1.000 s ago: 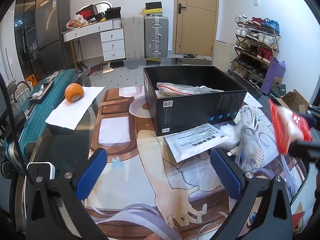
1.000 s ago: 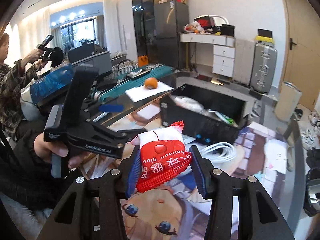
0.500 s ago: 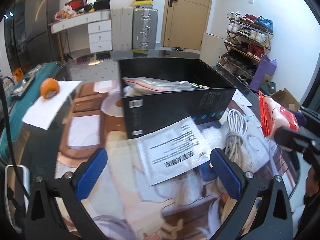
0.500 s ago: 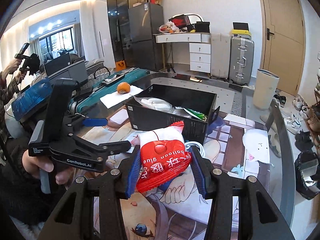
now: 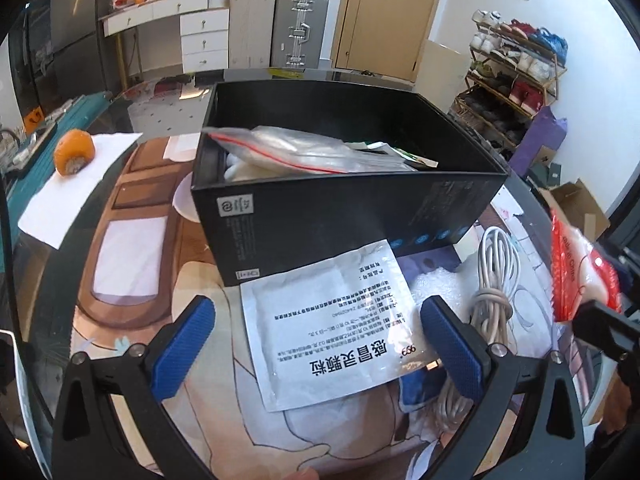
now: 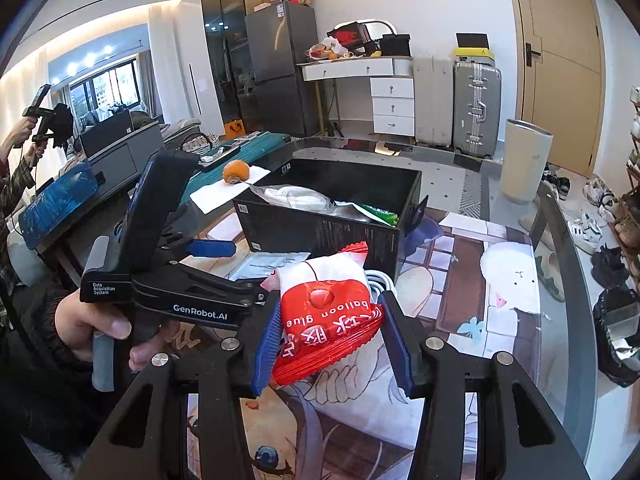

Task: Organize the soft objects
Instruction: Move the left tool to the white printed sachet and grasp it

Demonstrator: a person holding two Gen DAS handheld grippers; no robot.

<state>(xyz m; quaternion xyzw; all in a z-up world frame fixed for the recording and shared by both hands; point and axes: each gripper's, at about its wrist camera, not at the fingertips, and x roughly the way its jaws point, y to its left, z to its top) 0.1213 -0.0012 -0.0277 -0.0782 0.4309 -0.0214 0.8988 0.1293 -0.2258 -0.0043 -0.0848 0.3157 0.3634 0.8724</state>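
1. R gripper – jaws pinching the red balloon-glue packet, held above the table, near the black box.
2. L gripper – jaws spread, empty, over the white sachet lying against the box front.
3. White cable beside the sachet.
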